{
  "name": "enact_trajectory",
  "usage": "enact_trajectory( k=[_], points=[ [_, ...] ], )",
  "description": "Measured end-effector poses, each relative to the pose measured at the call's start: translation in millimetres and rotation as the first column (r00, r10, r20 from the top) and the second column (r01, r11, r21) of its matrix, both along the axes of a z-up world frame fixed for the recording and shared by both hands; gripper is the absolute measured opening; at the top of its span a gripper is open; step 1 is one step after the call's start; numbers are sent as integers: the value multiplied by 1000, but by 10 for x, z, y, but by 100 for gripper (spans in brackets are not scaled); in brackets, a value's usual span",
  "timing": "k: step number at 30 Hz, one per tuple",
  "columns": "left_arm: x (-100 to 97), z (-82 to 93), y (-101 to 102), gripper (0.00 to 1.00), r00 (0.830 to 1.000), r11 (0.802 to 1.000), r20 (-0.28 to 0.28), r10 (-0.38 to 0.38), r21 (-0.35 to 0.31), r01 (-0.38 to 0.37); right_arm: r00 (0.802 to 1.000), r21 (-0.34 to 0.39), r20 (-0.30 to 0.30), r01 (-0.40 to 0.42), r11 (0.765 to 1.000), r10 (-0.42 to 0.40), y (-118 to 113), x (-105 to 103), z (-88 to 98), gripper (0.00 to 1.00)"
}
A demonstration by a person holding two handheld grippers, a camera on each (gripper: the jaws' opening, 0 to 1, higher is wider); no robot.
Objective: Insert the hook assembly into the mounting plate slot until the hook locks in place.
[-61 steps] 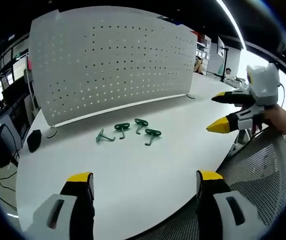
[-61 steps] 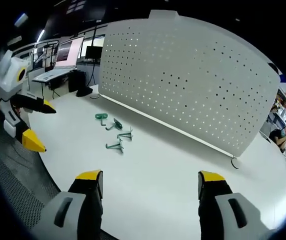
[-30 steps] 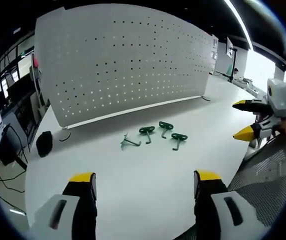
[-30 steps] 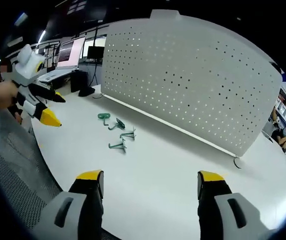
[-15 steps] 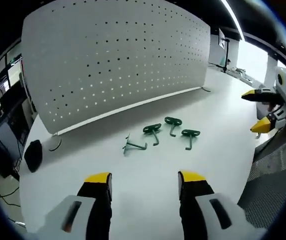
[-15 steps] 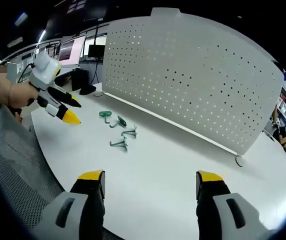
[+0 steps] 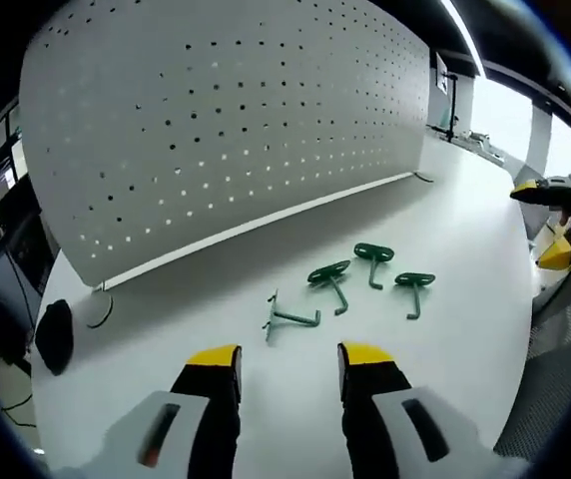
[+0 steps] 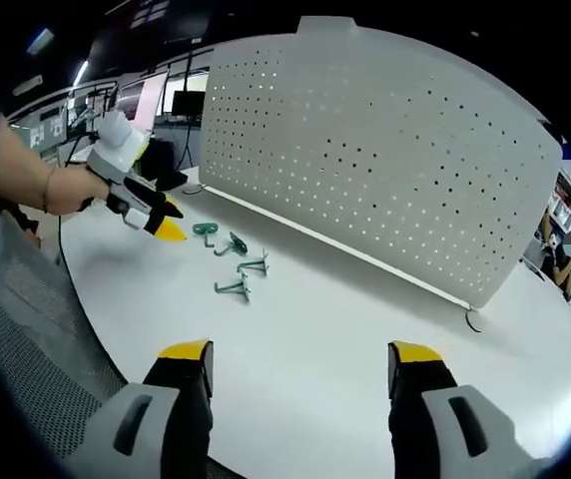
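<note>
Four green hooks lie loose on a white table (image 7: 445,230) in front of a large white perforated panel (image 7: 216,120), the mounting plate, which stands upright along the table's far side with rows of small dark holes across its face. In the left gripper view the hooks form a short row just in front of the panel's lower edge: a first hook (image 7: 290,317) lying flat with its prongs turned up, a second hook (image 7: 329,276), a third hook (image 7: 372,257) and a fourth hook (image 7: 413,286), each with a flat looped head and a thin bent stem. None touches the panel. In the right gripper view the same four appear as a small cluster of green hooks (image 8: 231,261) near the panel's base.

The left gripper (image 7: 287,361), with yellow-tipped jaws, is held partly closed with a narrow gap and nothing between the jaws, just short of the first hook. The right gripper (image 8: 298,357) stands wide open and empty, well back from the panel. In the right gripper view the left gripper, held by a person's hand (image 8: 66,188), points at the cluster. A small dark object (image 7: 54,334) sits on the table near the panel's end.
</note>
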State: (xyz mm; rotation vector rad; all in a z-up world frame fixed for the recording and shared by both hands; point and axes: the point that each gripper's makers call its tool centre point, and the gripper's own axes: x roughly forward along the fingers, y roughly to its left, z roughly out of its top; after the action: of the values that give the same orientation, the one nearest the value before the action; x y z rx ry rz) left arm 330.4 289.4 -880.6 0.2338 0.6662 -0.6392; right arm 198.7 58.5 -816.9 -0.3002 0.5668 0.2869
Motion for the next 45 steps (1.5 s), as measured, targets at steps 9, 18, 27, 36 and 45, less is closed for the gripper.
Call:
enact_trajectory(
  k=[9,18,27,36,45],
  points=[
    [128,-109,-17,34,1000,1000,-1,-9,17,9,1000,5,-13,-12,1000,12,25,-8,-25,67],
    [218,-147,-34,18,1000,1000,13,28,13,-28,1000,2,-21,-14,1000,14,23,-13,-47,67],
    [258,-155,-103,21,1000,1000,20,13,6,-14,1000,2,-24,-18,1000,18,34,-16,-51,66],
    [223,-131,-154,8,999,999,19,-26,36,26,1000,0,-26,-13,1000,13,21,-7,-53,66],
    [249,-147,-160,4,997,995,17,-74,66,73,999,-7,-39,-24,1000,24,46,-13,-80,66]
  ],
)
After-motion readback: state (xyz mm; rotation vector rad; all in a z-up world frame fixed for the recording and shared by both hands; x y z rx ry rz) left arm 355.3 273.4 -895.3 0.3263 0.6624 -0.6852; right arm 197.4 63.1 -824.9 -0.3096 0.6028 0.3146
